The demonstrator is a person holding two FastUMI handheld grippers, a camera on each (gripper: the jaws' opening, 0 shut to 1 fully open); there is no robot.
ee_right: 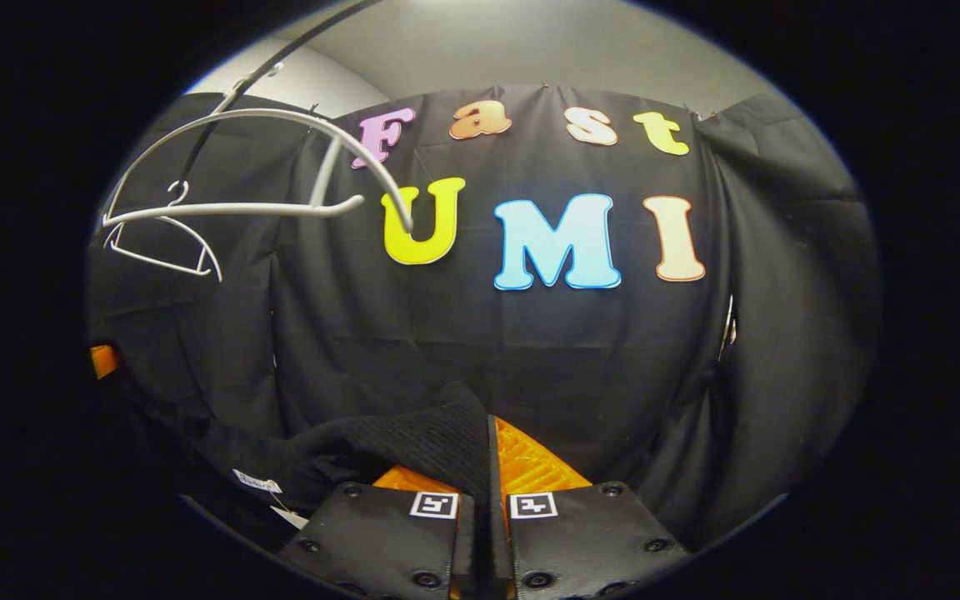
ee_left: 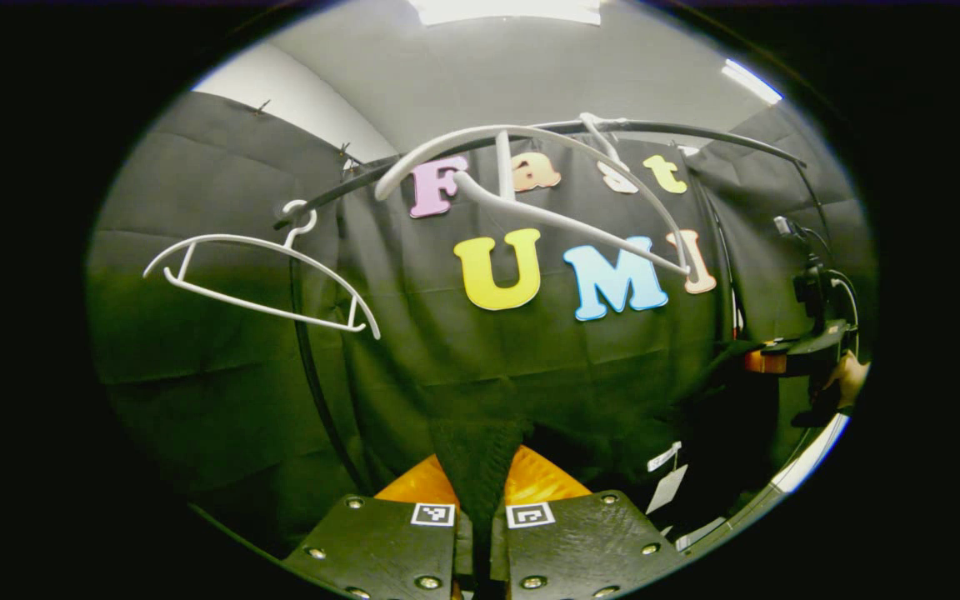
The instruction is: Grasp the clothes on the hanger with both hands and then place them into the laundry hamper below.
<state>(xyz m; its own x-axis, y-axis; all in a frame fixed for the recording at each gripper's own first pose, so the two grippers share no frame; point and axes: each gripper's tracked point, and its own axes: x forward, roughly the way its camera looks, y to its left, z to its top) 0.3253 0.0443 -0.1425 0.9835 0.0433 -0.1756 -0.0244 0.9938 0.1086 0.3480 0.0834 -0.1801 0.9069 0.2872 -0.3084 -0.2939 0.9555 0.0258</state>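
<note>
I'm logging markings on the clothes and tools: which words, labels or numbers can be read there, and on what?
White paper tags on the black knitted garment: too small to read.
Square black-and-white markers on the left gripper and right gripper: patterns, no words.
White plastic hangers: no text seen.

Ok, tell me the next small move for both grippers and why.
Probably lower both together toward the hamper. The left gripper and right gripper each pinch the black garment, and the two white hangers on the rail hang bare above, so the garment looks already off.
</note>
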